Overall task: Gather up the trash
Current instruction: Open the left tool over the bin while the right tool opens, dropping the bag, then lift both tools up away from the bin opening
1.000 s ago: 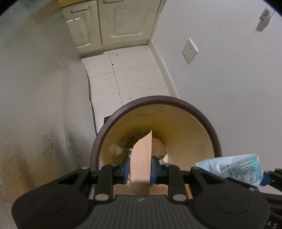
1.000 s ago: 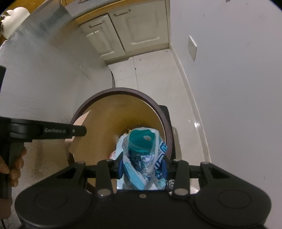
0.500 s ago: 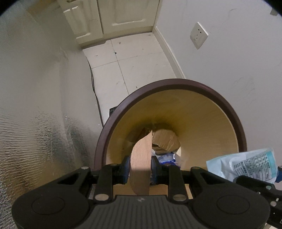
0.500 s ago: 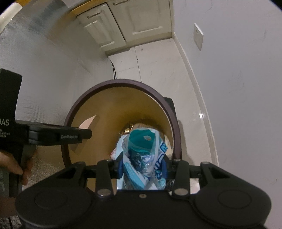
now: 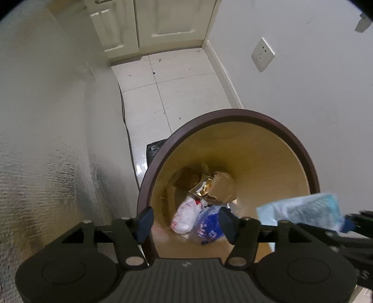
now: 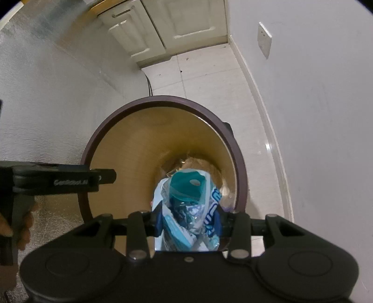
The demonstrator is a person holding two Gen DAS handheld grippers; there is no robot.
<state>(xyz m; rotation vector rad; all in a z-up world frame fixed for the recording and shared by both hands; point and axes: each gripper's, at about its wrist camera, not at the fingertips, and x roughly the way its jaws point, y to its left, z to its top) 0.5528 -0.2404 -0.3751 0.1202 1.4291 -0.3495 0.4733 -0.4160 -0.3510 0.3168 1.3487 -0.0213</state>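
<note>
A round bin with a dark brown rim and a tan inside stands on the tiled floor. At its bottom lie a white bag, a blue bag, a gold wrapper and torn cardboard. My left gripper hangs over the bin's near edge, its jaws opening with nothing between them. My right gripper is shut on a blue and white plastic wrapper above the bin's mouth. That wrapper also shows at the right of the left wrist view.
A silver foil-faced surface rises close on the left. A white wall with a socket stands on the right. Cream cabinets close off the far end. A dark cable runs along the floor. A hand holds the left gripper.
The left gripper's jaws have parted and the brown cardboard strip they held is gone from between them. The right gripper has come lower over the bin, still holding the wrapper.
</note>
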